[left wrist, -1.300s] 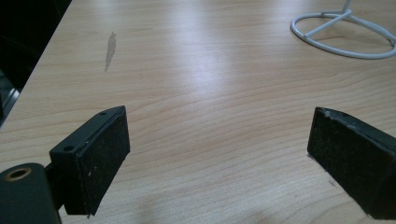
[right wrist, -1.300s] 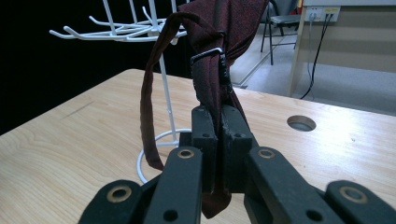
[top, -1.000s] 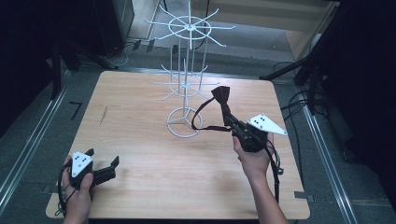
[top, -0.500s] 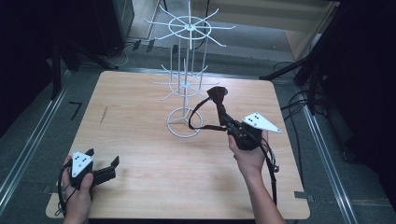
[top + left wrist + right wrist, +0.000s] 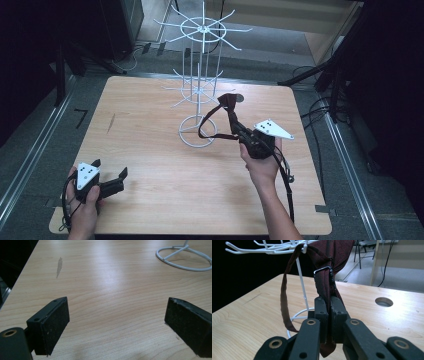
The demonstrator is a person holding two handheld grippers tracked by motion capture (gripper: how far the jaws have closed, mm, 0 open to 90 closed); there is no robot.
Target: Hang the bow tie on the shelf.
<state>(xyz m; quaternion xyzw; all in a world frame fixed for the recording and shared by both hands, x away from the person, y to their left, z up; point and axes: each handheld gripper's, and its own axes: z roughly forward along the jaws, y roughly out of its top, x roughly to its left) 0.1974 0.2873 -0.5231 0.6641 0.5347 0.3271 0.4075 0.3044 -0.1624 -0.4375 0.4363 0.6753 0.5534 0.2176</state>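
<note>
Bow tie held at the wire rack
Right hand-held gripper (image 5: 329,312) pinched the dark red bow tie (image 5: 325,277), strap looped over a white rack (image 5: 200,90) arm; left hand-held gripper (image 5: 117,322) rested spread at the tabletop's (image 5: 150,150) seven o'clock.

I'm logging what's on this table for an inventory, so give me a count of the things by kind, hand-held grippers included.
White wire rack: 1
Dark red tie: 1
Hand-held grippers: 2, the left hand-held gripper and the right hand-held gripper
Total: 4
</note>
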